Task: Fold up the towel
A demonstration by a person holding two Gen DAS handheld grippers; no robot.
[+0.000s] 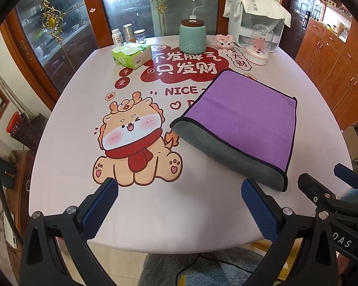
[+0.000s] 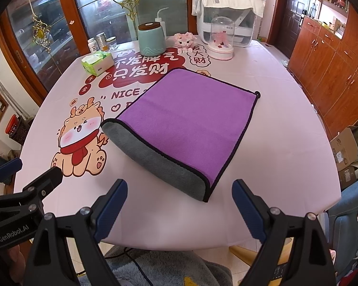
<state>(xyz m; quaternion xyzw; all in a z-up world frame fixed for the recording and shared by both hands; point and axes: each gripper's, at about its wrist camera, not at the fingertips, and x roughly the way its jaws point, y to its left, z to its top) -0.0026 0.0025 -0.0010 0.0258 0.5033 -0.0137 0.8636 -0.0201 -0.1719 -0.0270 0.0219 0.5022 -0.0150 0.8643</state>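
A towel with a purple top face and a grey underside lies folded on the pink table, its grey rolled fold edge toward me; it also shows in the right wrist view. My left gripper is open and empty, hovering over the table's near edge, left of the towel's near corner. My right gripper is open and empty, just short of the towel's near corner. The right gripper's fingers show at the right of the left wrist view, and the left gripper's fingers at the left of the right wrist view.
At the table's back stand a tissue box, a teal jar, small jars, a pink toy, a glass dome and a white appliance. Wooden cabinets stand at the right. Cardboard boxes lie on the floor.
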